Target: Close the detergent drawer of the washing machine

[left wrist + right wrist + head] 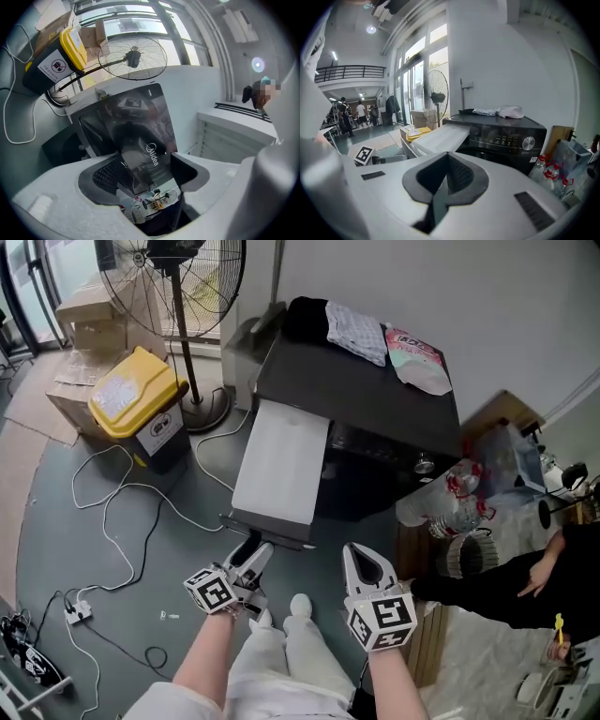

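- The right tongs (367,570) (445,177) are nearest, on the right. Their pads are pressed together with nothing between them, and they are held short of the machine.
- The left tongs (251,563) (143,171), near left, are spread wide and clamp nothing. A glossy dark panel with a brand mark fills the gap, apparently the drawer's front face.
- The detergent drawer (281,460) (440,136) stands pulled out. It is a long white box jutting toward the person from the left front of the washing machine (375,395).
- To close it well, I would set the left tongs against the middle of the front face and push straight along the drawer's length, so it does not skew. A grip seems unnecessary.
- Hard to make out:
  - whether the left pads touch the panel;
  - the drawer's slot in the machine;
  - reflections muddle the panel in the left gripper view.
- Farther off, clothes (356,331) lie on the machine's top, and a yellow-lidded bin (141,395) stands on the floor at far left.
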Tool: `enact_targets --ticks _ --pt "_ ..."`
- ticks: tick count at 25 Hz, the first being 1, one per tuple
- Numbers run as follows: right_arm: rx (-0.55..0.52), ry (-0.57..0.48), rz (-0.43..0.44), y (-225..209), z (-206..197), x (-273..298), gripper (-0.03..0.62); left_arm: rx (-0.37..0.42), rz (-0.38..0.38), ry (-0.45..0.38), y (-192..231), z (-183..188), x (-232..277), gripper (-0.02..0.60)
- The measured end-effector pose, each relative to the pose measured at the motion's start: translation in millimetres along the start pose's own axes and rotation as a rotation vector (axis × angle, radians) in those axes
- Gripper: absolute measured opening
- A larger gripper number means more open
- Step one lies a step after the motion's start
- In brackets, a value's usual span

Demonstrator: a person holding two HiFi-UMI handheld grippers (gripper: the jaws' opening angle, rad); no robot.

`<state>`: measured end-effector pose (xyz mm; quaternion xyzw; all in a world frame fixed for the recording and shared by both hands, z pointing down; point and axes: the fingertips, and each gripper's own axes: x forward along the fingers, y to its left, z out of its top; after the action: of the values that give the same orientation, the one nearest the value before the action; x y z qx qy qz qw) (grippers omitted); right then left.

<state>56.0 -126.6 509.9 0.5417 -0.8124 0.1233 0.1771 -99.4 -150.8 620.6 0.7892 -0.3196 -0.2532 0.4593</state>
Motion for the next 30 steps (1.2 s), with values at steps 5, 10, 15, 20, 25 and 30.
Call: enact_targets --ticks 5,10,15,20,25,30 --pt "-0.008 0.013 -0.011 -5 -5 0 0.0 -0.028 -0.039 -0.038 3 3 3 0.318" --pt "-0.02 0.006 -0.013 -7 1 2 0.0 -0.036 -0.036 -0.039 4 5 8 0.321" --pt "-0.021 -0.007 -0.006 -4 11 1 0.0 -0.053 -0.024 -0.039 -3 7 8 0.321" --pt "-0.015 -0.027 -0.006 -2 25 0 0.0 -0.071 0.005 -0.04 -9 9 9 0.321" --pt "-0.004 -0.047 -0.01 1 40 -3 0.0 -0.09 0.031 -0.034 -15 14 9 0.321" --pt "0.01 -0.066 -0.02 1 49 -4 0.0 -0.081 0.04 -0.01 -20 17 11 0.321"
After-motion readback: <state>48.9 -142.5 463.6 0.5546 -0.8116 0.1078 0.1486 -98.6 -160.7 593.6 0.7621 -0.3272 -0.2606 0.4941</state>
